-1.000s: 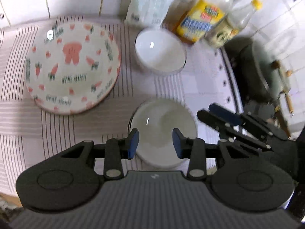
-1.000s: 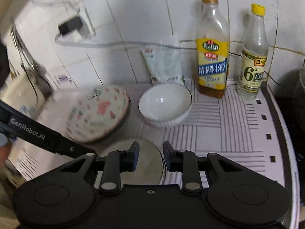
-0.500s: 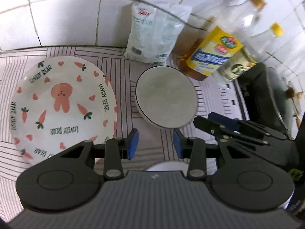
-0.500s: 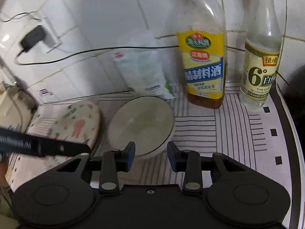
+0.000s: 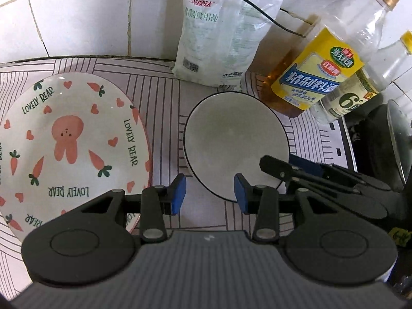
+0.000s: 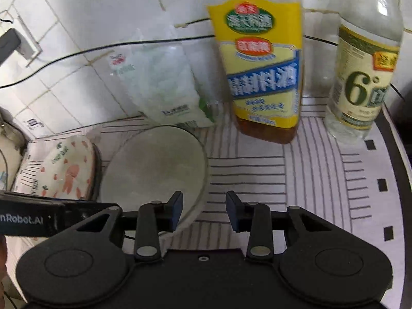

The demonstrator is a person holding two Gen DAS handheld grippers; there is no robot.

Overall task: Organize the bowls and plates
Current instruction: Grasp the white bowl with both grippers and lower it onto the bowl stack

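Hovering over the striped worktop [image 5: 164, 108], left tongs [image 5: 209, 197] spread wide, blue pads apart with nothing between them. Just ahead of them, white bowl [image 5: 235, 144], upright, dark-rimmed, sitting toward the back edge of the worktop, close to the tiled wall. Beside it, toward the worktop's left side, carrot-and-rabbit plate [image 5: 69, 144], lettered "LOVELY BEAR", lying apart from the bowl with a strip of striped mat between. Cannot tell whether a second plate lies under it, though a rim peeks out at its near edge.

Reaching in across the bowl's near right rim, right tongs [image 5: 291, 167], seen side-on from the left camera. From their own camera, right tongs [image 6: 204, 211] likewise released, gripping nothing, left fingertip over the bowl's [image 6: 154, 167] near rim and right fingertip out over bare mat. Cannot tell whether that fingertip touches the rim. Patterned plate [image 6: 64, 167] off toward the left, close beside the bowl in this view.

Leaning on the wall at the back edge, salt bag [image 5: 221, 38], with a black cable [image 5: 257, 13] running across the tiles above it. Behind the bowl toward the back right corner, yellow-labelled cooking wine bottle [image 6: 262, 72], then vinegar bottle [image 6: 365, 77] beside it. Off the worktop's right edge, dark pot [image 5: 396, 141] on the stove.
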